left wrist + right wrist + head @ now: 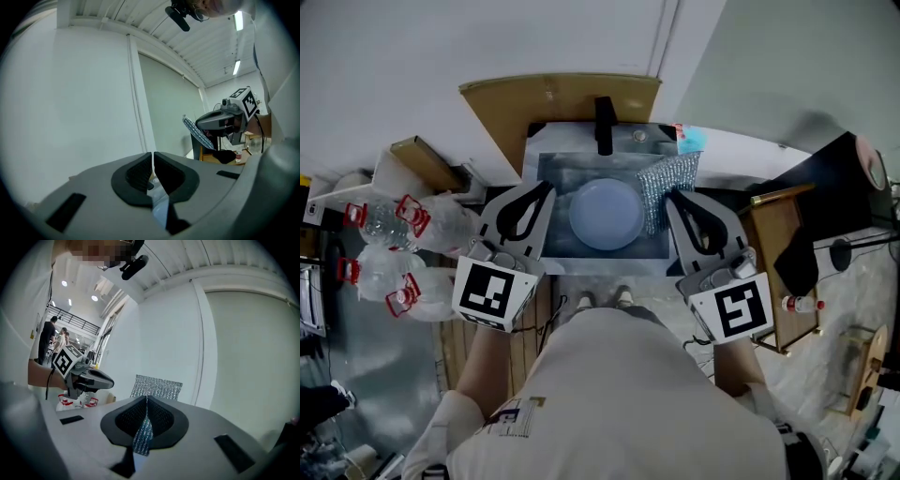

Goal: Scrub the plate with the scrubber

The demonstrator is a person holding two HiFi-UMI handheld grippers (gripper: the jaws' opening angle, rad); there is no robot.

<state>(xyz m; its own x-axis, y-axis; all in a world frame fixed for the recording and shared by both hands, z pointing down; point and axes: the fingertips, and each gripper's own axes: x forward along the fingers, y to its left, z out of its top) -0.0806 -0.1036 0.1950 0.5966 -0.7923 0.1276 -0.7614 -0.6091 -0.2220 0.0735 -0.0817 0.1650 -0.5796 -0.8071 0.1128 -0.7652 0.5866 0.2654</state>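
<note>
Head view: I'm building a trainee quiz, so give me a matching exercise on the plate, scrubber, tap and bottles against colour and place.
1 plate; 2 scrubber; 3 tap; 4 bottles.
A black, at the sink's back edge; B silver mesh, in the right gripper; C clear with red trim, left of the sink; D pale blue, in the left gripper.
Pairs: 1-D, 2-B, 3-A, 4-C.

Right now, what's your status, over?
Left tool shut, empty. Right tool shut on scrubber. Plate lies in sink, scrubber at its right edge. Nothing blocking the plate.
</note>
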